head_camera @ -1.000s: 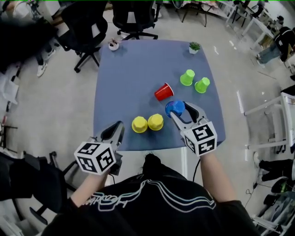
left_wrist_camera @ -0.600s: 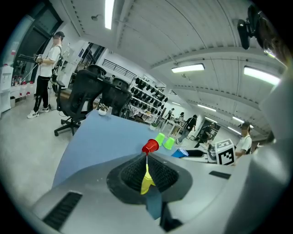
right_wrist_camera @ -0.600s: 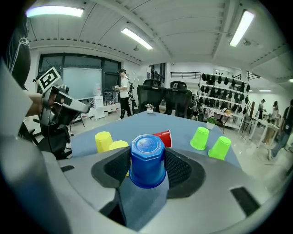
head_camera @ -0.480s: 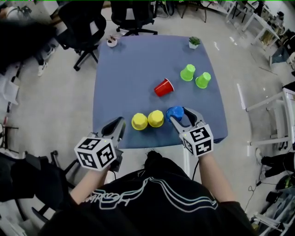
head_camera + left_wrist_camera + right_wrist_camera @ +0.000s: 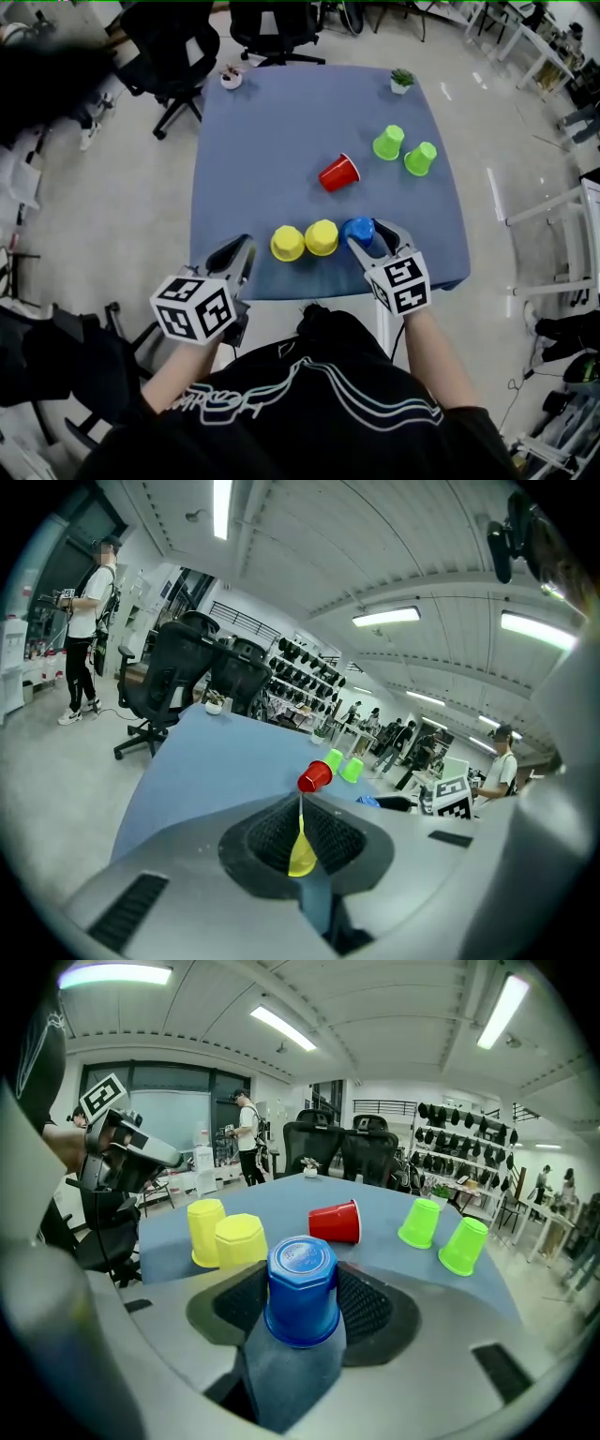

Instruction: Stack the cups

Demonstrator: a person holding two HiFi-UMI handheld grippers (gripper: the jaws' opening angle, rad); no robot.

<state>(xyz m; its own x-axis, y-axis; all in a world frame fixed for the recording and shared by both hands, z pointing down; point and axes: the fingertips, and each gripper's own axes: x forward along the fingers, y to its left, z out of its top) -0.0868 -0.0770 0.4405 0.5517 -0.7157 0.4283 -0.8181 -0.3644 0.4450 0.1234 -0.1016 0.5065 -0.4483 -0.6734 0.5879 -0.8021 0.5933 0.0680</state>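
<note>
Blue cup in the right gripper, at the table's near edge

The blue cup (image 5: pixel 358 230) stands upside down, low over or on the table (image 5: pixel 262 141); which, I cannot tell. It is just beside the right yellow cup (image 5: pixel 322 237), which touches the left yellow cup (image 5: pixel 287 243). The right gripper (image 5: pixel 371 235) has its jaws wide, pads pressed on the blue cup's sides. Further back a red cup (image 5: pixel 338 172) lies on its side, and two green cups (image 5: pixel 388 142) stand upside down near the right edge. The left gripper (image 5: pixel 239 251) hangs off the near left corner, jaws closed to a slit, holding nothing.
</note>
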